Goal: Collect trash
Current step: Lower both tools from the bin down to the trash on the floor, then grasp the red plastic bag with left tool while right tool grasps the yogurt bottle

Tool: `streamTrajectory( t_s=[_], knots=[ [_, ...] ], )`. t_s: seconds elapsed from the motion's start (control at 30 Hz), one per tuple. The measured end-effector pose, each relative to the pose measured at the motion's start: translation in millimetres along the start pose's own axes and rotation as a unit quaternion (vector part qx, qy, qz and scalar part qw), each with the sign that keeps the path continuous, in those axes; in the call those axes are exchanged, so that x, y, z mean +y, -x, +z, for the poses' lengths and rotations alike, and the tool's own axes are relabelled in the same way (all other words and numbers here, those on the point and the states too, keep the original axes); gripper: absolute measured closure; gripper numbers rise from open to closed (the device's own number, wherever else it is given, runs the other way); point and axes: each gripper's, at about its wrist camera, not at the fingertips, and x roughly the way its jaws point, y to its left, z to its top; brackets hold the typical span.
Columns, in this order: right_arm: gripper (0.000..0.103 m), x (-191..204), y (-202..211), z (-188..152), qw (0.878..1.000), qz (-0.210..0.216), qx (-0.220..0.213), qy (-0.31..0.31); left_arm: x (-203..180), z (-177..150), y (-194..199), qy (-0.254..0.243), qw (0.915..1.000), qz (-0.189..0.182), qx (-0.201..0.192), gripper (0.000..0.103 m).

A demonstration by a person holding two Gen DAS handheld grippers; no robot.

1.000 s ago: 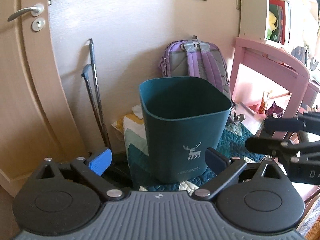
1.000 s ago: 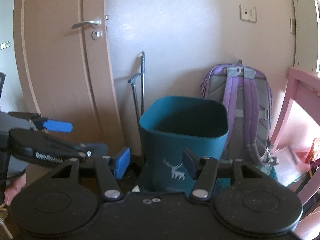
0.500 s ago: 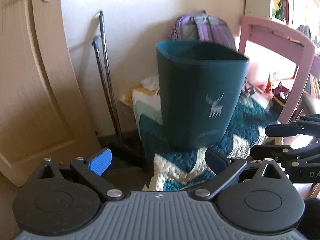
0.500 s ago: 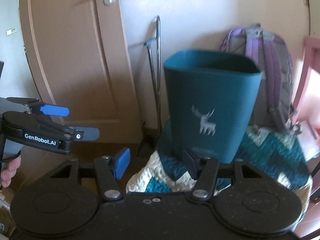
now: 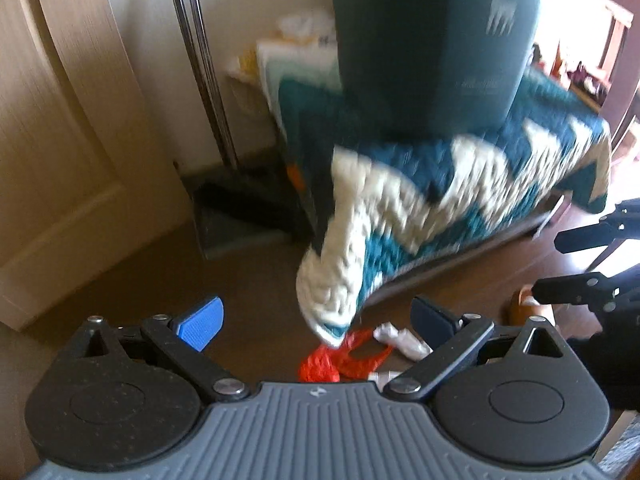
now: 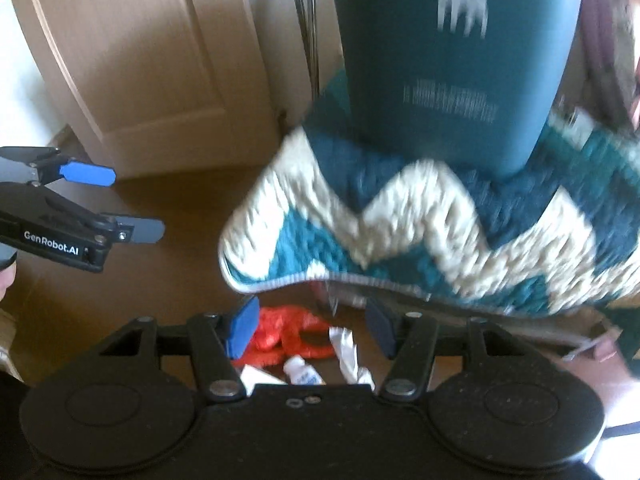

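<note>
While both grippers gape, red bag on floor

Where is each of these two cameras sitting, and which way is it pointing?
Left wrist: rides the left gripper, tilted down at the floor; own open jaws below, the right gripper at right.
Right wrist: rides the right gripper, aimed down likewise; own open jaws below, the left gripper at left.
Shared: teal bin on the zigzag blanket, red bag and white scraps on the floor.
</note>
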Motion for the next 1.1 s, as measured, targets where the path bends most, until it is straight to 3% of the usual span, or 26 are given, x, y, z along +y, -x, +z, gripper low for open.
streamTrajectory(
  t_s=[0.23,0.53,0.7,0.87,1.1],
  knots=[
    [0.044,-2,-85,-33,0.995,0.02,0.092,0.021,15,-47,-89,0.01,0.9972,-0.012,0.073,0.002],
    [0.045,5,-185,-70,0.979,0.033,0.183,0.084,9,-108,-177,-0.028,0.9879,-0.037,0.148,0.003],
    [0.045,5,-229,-95,0.968,0.044,0.223,0.107,19,-117,-228,0.015,0.9827,-0.044,0.18,0.003],
    [0.046,1,-266,-117,0.957,0.044,0.254,0.13,41,-124,-287,0.061,0.9752,-0.025,0.211,0.003],
    [0.046,-1,-314,-142,0.942,0.05,0.289,0.163,51,-136,-335,0.096,0.9661,-0.032,0.238,0.003]
  ],
)
